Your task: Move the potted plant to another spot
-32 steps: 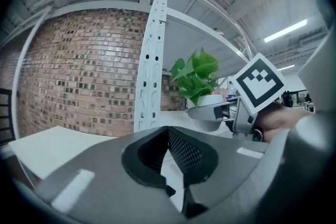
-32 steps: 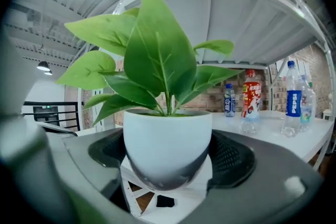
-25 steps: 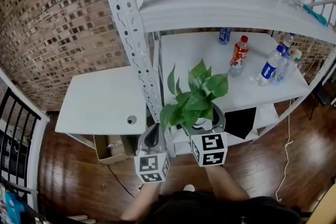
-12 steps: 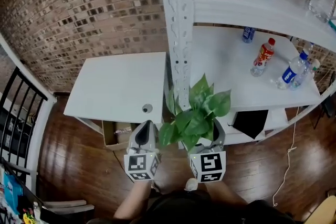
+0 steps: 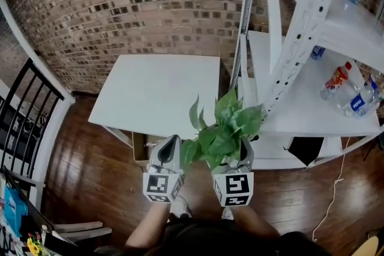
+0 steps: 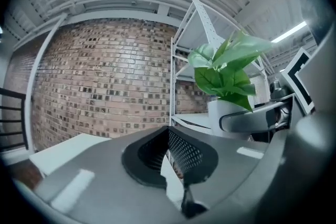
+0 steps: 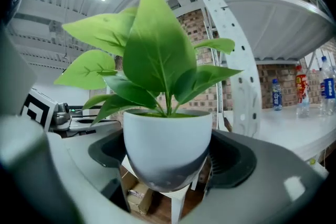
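The potted plant [image 5: 223, 133] has broad green leaves and a round white pot [image 7: 168, 143]. My right gripper [image 5: 228, 154] is shut on that pot, one jaw on each side, and holds it upright in the air. In the head view the leaves hide the pot. My left gripper [image 5: 170, 148] hangs just left of the plant, jaws together with nothing in them. From the left gripper view [image 6: 169, 136] the plant [image 6: 227, 72] and the right gripper [image 6: 253, 118] show at the right. Both grippers are above the floor, in front of the white table [image 5: 157, 93].
A white metal shelf rack [image 5: 312, 120] stands to the right, with bottles [image 5: 336, 81] on its shelf and a slanted post [image 5: 300, 27] close to the plant. A cardboard box [image 5: 139, 150] sits under the table. Behind is a brick wall [image 5: 138, 3]; a black railing [image 5: 24, 120] is at far left.
Both grippers and the plant have left the shelf rack and moved left, now in front of the white table's right corner. The rack has slid to the right of the view.
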Demonstrator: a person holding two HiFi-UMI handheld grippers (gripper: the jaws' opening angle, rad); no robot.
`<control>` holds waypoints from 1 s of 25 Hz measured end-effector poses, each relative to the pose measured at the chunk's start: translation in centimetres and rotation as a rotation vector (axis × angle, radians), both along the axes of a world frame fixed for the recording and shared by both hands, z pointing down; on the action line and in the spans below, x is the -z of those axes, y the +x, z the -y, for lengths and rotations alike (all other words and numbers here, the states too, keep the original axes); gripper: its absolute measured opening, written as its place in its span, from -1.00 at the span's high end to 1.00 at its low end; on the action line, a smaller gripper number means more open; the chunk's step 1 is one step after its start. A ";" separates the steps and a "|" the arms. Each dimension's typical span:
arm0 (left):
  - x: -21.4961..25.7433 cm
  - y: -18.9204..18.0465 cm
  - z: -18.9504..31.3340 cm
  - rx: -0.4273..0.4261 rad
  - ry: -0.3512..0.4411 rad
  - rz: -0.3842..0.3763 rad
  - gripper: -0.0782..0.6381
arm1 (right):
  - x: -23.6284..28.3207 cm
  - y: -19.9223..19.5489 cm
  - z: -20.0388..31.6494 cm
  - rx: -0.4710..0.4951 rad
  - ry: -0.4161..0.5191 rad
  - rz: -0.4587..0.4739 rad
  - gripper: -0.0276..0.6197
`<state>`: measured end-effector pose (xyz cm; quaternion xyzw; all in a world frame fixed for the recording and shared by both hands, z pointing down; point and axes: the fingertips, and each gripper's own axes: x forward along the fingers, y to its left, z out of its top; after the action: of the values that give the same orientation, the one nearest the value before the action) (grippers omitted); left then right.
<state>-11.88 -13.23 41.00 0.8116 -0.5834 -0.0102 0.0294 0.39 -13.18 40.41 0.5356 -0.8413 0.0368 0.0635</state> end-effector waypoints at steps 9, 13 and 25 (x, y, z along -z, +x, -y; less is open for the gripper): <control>-1.7 -6.9 3.6 -0.069 -0.004 -0.018 0.73 | -3.1 -8.7 5.9 -0.024 0.019 0.000 -0.53; -3.1 -9.3 5.4 -0.088 -0.020 -0.024 0.73 | -5.5 -11.4 8.0 -0.043 0.017 -0.008 -0.53; -8.9 -14.3 9.9 -0.088 -0.077 -0.047 0.73 | -17.3 -15.0 16.7 -0.089 -0.029 -0.054 -0.53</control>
<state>-26.13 -23.10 49.86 0.8343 -0.5462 -0.0054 0.0746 -14.60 -29.91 57.72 0.5724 -0.8139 0.0376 0.0923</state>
